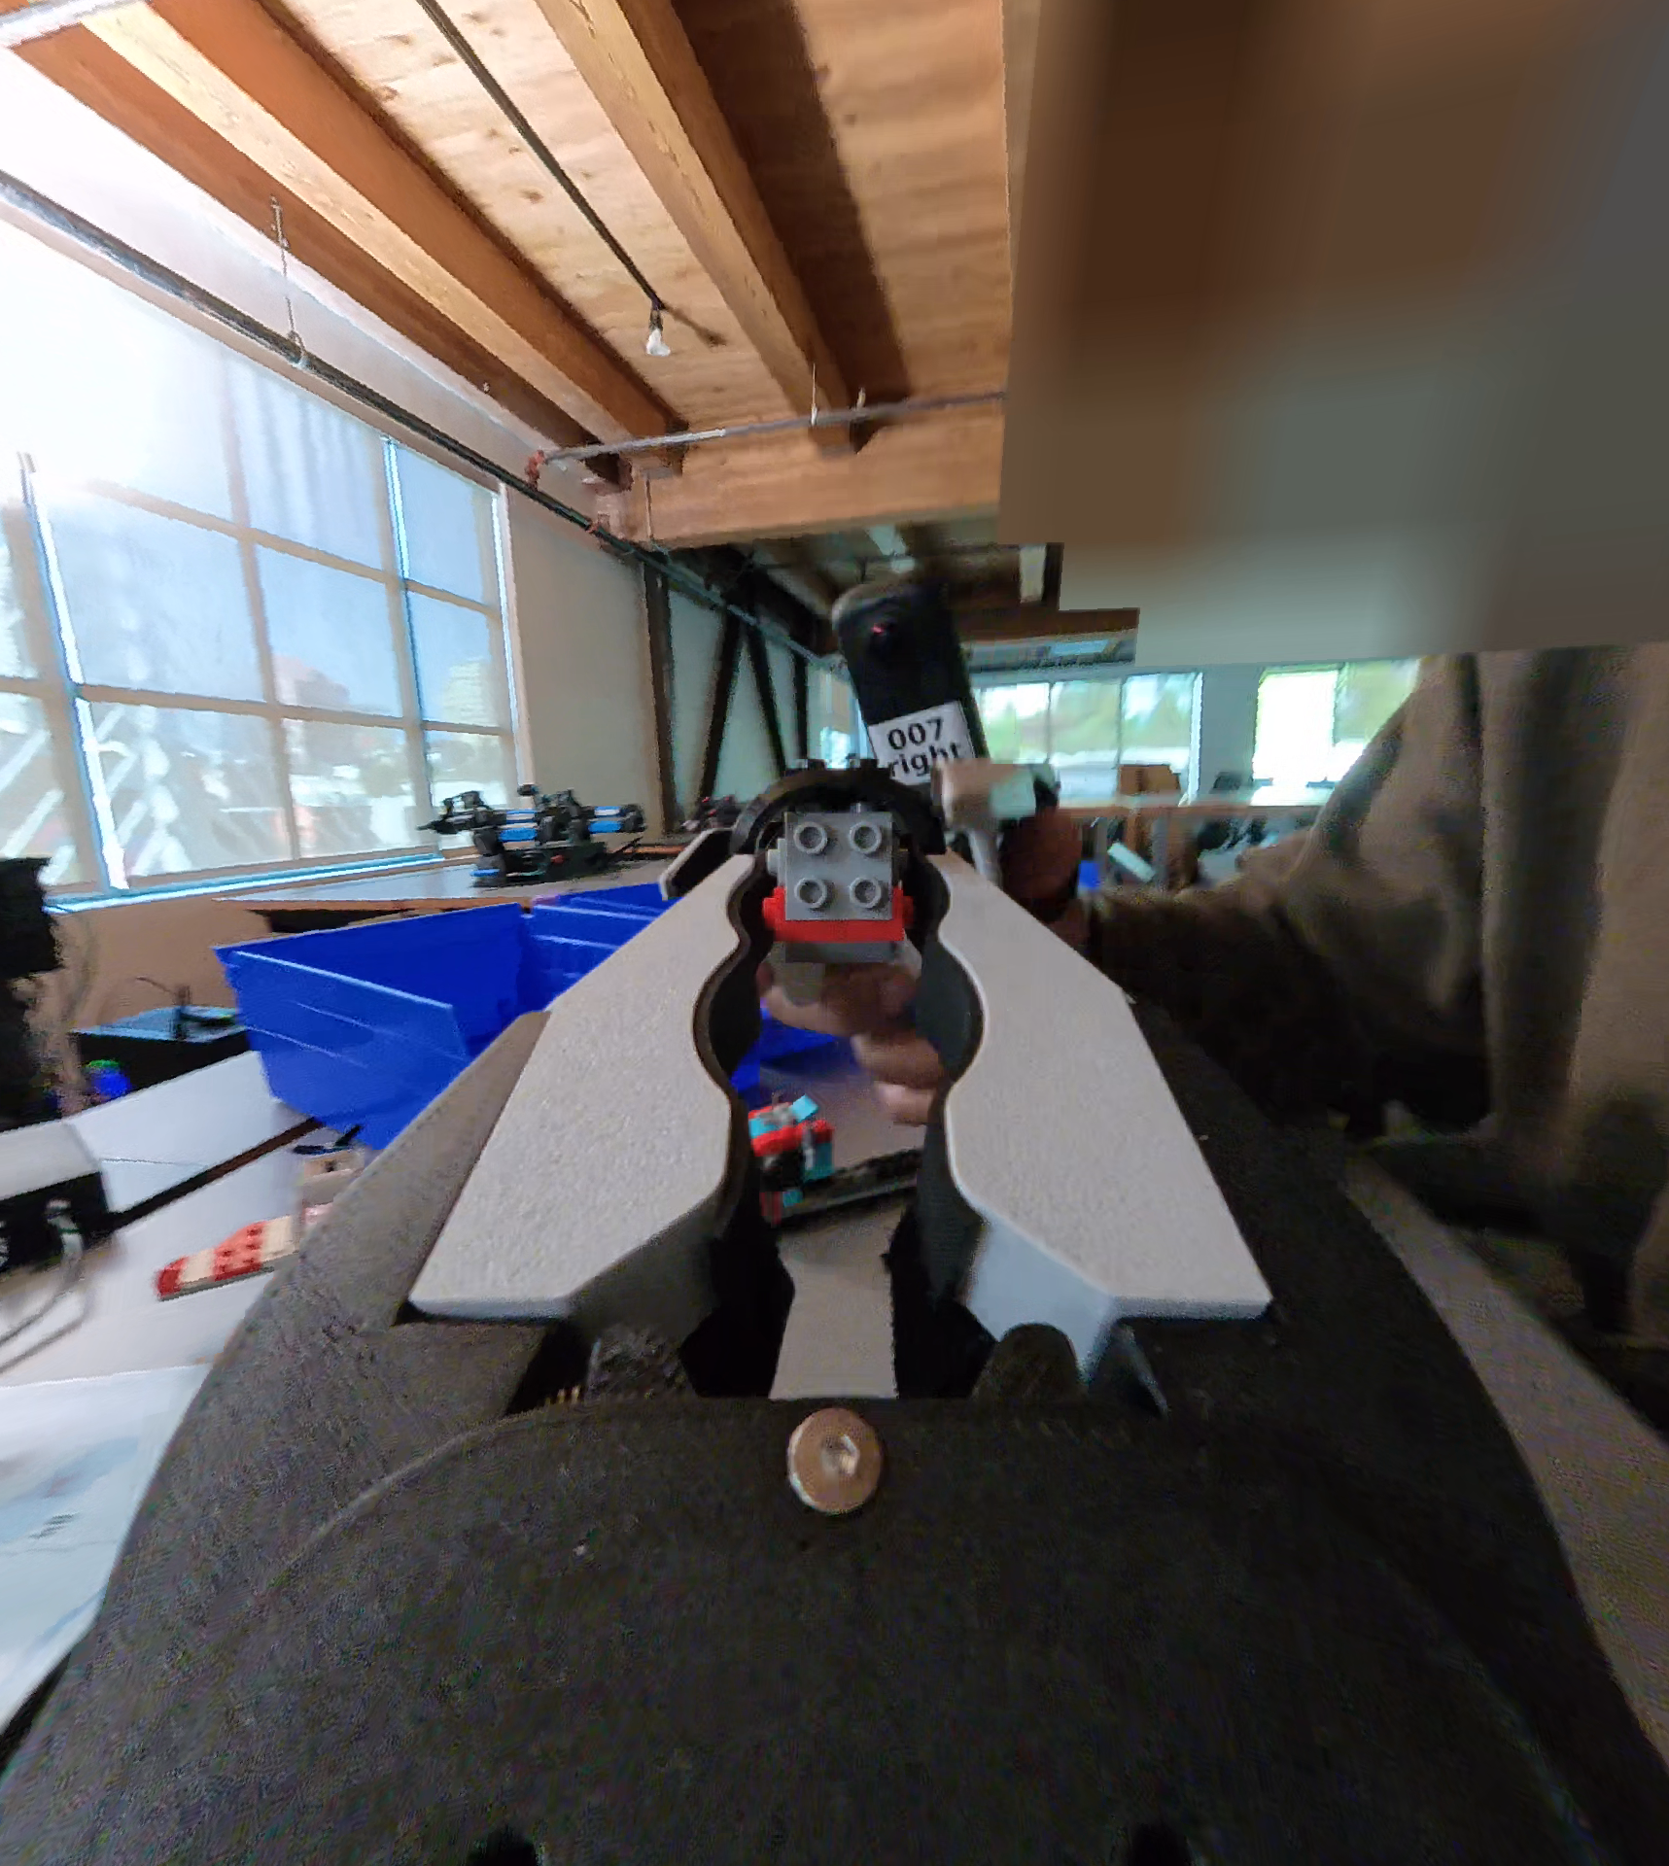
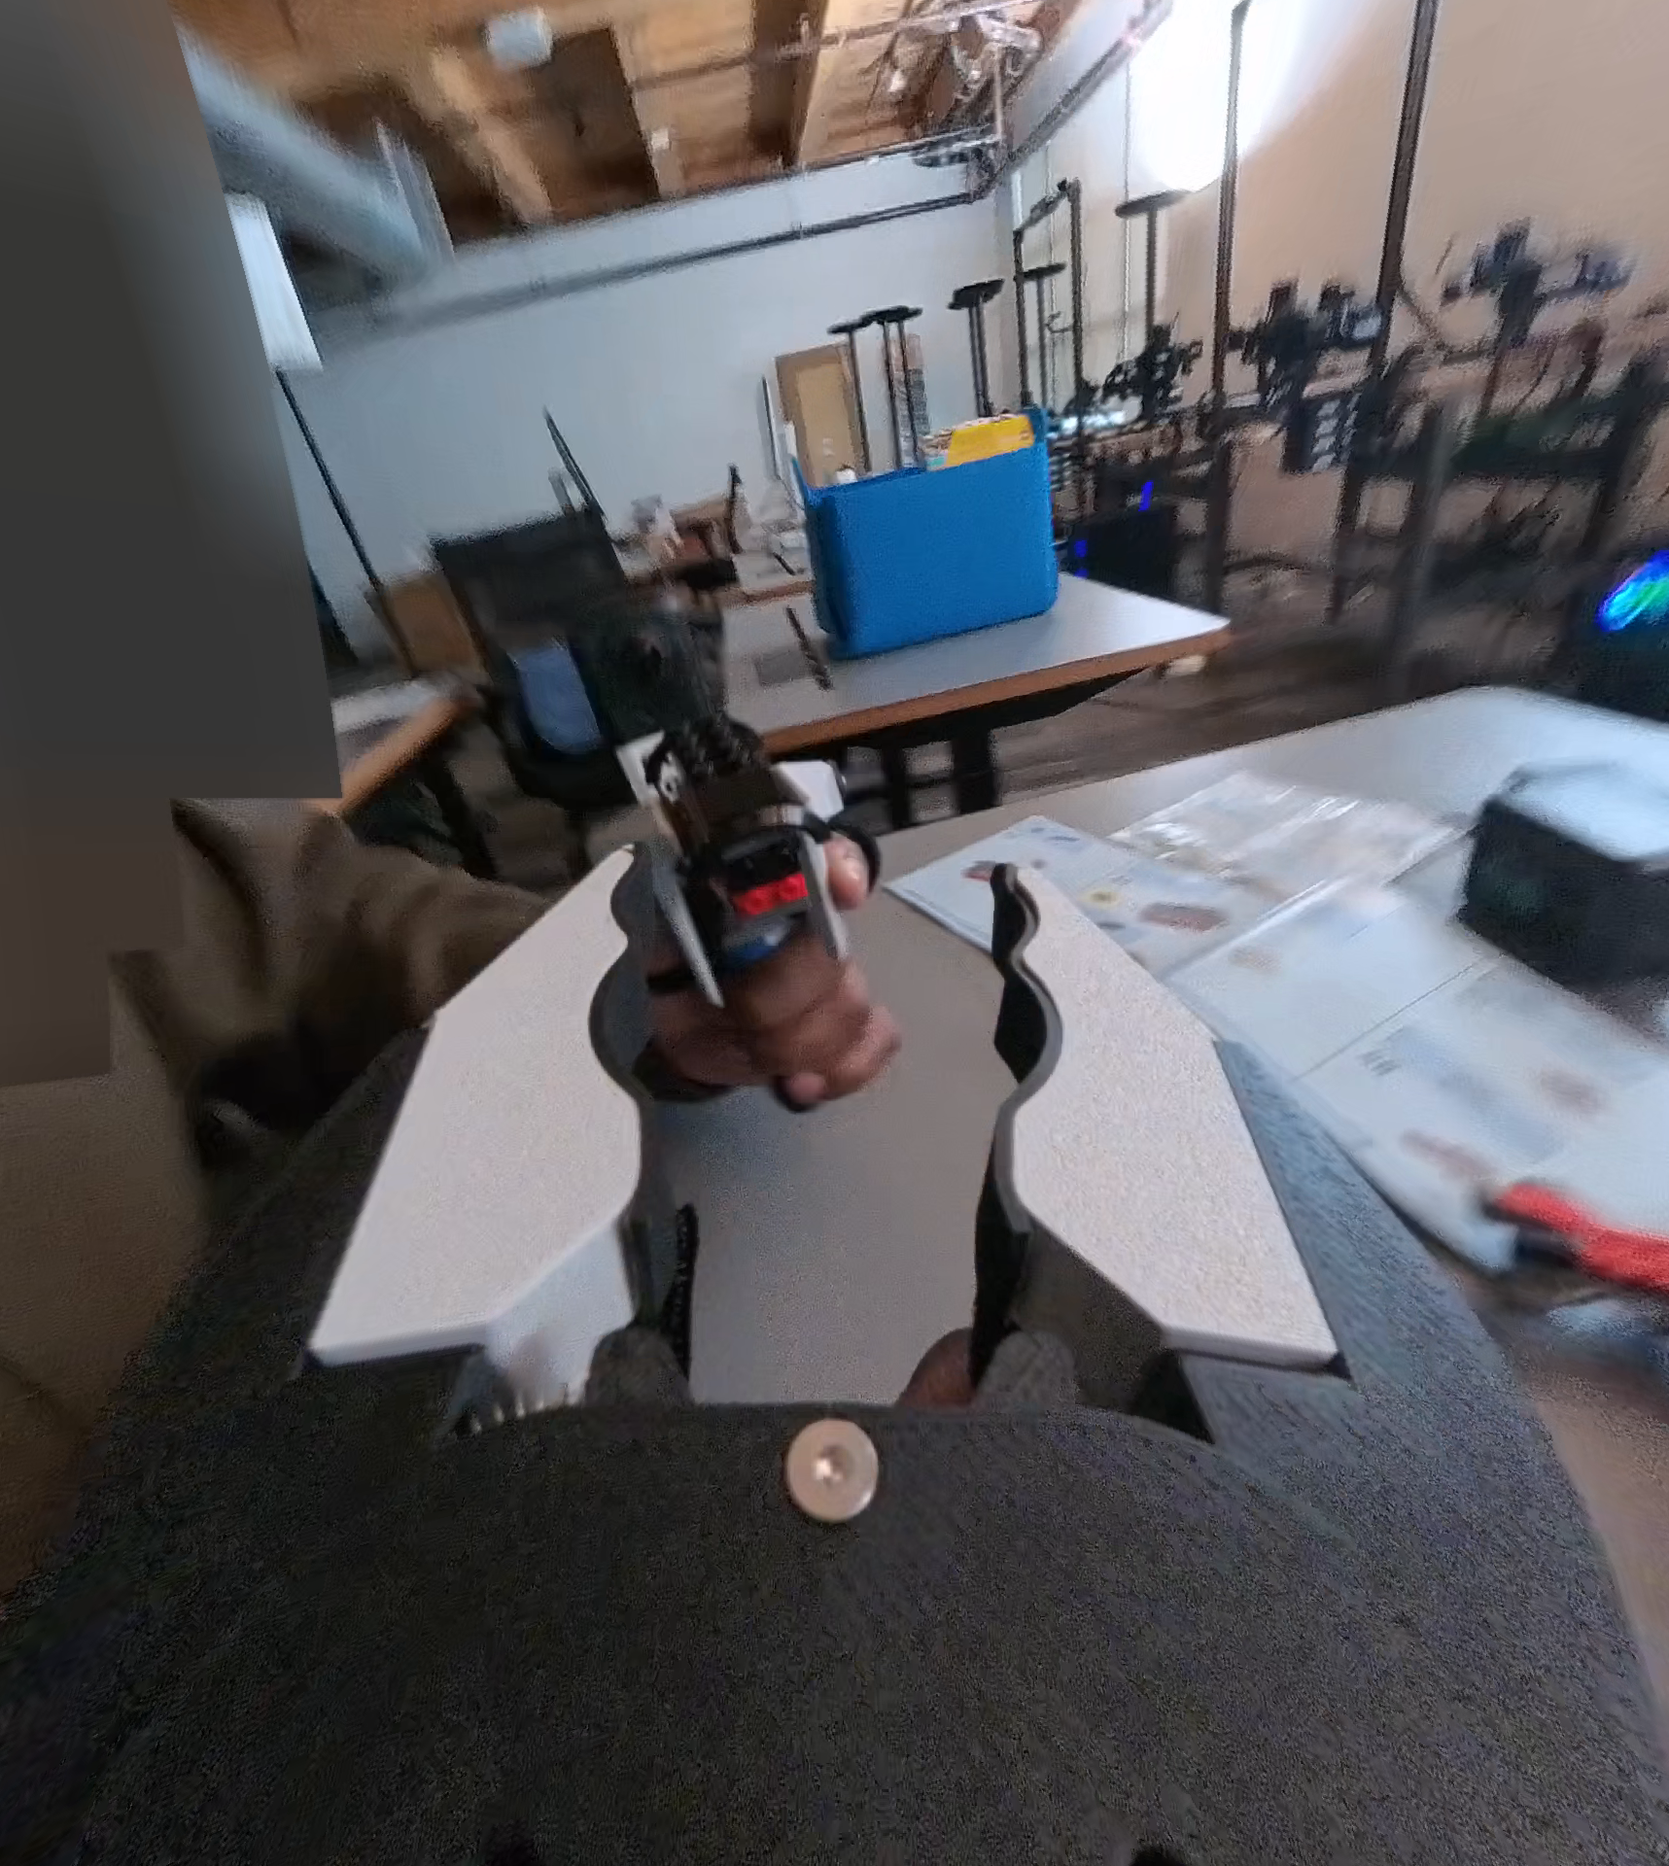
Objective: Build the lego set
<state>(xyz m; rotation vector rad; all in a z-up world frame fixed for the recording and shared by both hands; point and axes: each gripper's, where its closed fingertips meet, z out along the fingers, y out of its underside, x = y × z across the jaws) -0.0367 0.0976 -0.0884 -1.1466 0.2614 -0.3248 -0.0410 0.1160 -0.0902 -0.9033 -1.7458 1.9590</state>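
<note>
Gripping a small blocky assembly of grey and red studded plastic bricks [image 1: 838, 889], the left gripper [image 1: 835, 899] sits mid-frame in the left wrist view, its matte grey fingers [image 1: 668, 1000] with black wavy inner pads narrowed onto the bricks' sides near the tips. Four round studs on the grey face point at the camera, with a red plate below them. In the right wrist view the same brick assembly [image 2: 764, 894] shows upper centre, clamped in that far gripper, a hand [image 2: 779, 1030] wrapped round its handle. The right gripper [image 2: 815, 909] has its grainy grey fingers [image 2: 1113, 1111] spread wide with only bare grey worktop [image 2: 810, 1262] between them, nothing held; the left one stands just beyond its left fingertip. At right on the worktop lie glossy printed paper sheets [image 2: 1315, 959], a blurred black box [image 2: 1598, 868] and a red-and-white studded plate [image 2: 1618, 1242]. Glossy blue plastic bins [image 1: 376, 990] fill centre left of the left wrist view, and a small red, teal and black brick model [image 1: 790, 1141] sits low between the fingers.
</note>
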